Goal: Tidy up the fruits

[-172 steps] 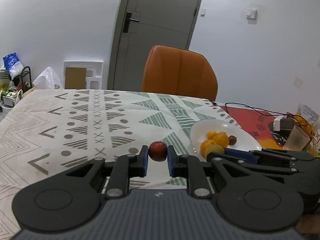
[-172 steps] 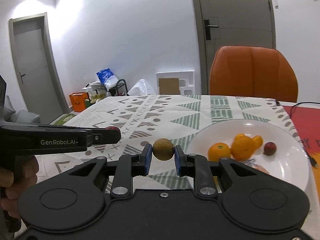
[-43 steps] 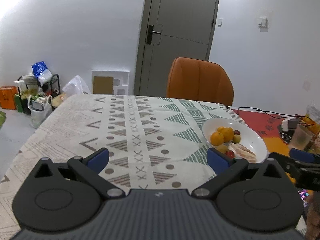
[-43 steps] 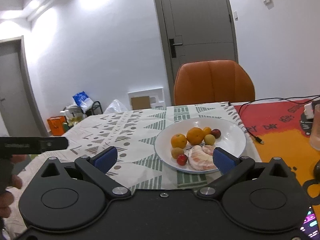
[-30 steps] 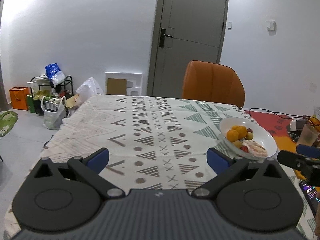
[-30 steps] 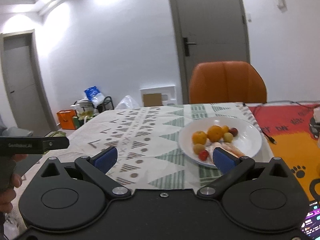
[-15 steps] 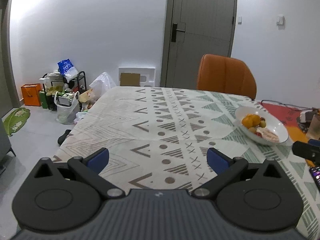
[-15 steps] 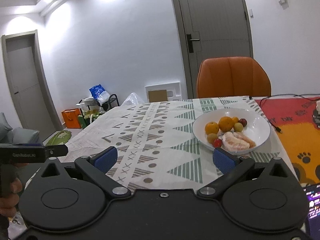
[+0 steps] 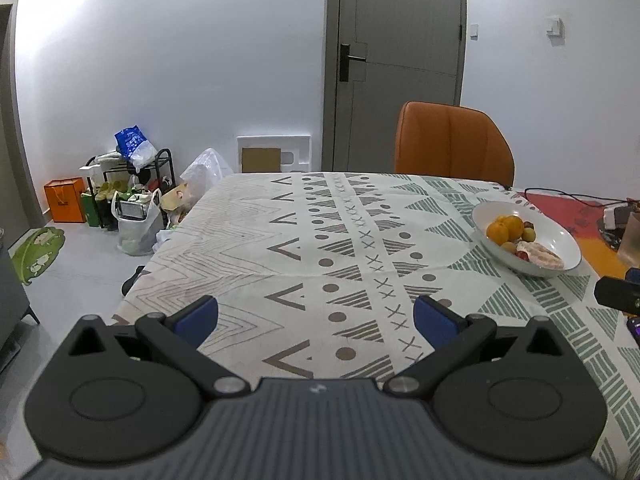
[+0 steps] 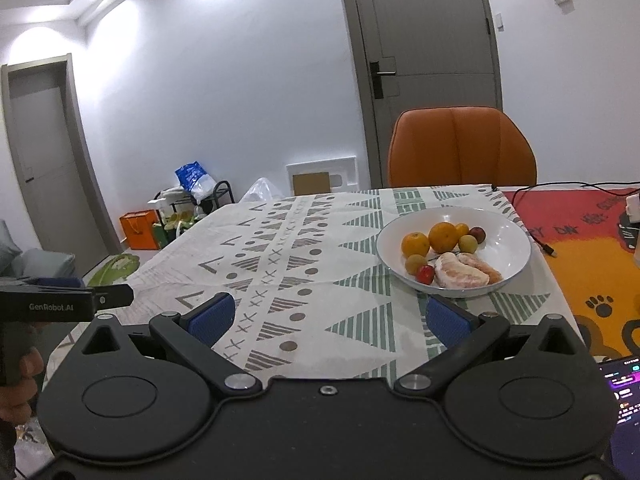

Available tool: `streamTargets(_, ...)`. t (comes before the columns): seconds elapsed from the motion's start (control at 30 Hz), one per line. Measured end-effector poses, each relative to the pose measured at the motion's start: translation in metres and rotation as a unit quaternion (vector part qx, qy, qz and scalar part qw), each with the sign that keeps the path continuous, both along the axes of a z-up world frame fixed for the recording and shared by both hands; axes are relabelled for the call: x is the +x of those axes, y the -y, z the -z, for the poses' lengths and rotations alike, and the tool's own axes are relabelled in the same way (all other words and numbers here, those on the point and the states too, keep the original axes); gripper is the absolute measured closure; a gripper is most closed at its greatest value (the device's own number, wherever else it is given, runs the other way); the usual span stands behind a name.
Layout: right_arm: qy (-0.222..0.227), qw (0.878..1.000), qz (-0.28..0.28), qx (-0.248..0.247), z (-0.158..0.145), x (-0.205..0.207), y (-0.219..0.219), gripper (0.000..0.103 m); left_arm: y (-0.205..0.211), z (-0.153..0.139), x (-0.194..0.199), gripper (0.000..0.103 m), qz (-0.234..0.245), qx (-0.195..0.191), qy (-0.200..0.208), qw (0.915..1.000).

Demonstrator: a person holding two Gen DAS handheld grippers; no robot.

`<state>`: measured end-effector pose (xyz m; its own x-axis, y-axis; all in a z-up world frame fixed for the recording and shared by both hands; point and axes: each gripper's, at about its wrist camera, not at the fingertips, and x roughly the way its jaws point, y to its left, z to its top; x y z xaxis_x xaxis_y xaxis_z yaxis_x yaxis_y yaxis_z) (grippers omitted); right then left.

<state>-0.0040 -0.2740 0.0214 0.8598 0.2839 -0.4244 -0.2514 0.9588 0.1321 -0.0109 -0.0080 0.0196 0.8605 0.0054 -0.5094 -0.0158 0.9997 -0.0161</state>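
Fruit now lies in the white plate [image 10: 516, 236], both hand-held grippers [image 9: 316, 318] [image 10: 328, 318] spread, empty and drawn back.

Surfaces: matt plastic tools, cloth-draped table, glossy bowl

Left gripper [image 9: 316, 318] and right gripper [image 10: 327, 318]: matt black plastic bodies, bright metal pivot screws, blue textured pads on the fingers [image 10: 211, 317]. Table [image 10: 280, 280], frame centre, under a printed woven cloth, matt, faintly creased. White bowl [image 10: 516, 240], right of centre, glossy glazed look; oranges [image 10: 443, 237] inside dimpled, slight sheen. Chair [image 10: 462, 146], upper right, smooth orange leather-like upholstery. Door [image 9: 400, 60], top centre, flat matt grey.
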Motion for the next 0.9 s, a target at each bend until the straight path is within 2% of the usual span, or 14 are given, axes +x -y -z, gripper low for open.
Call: streamTargets(0.9, -0.015, 1.000, -0.014, 0.001, 0.0036, 0.0029, -0.0018, 0.000, 0.0011, 0.0023, 0.0016, 0.000, 0.009, -0.003, -0.010, 0.9999)
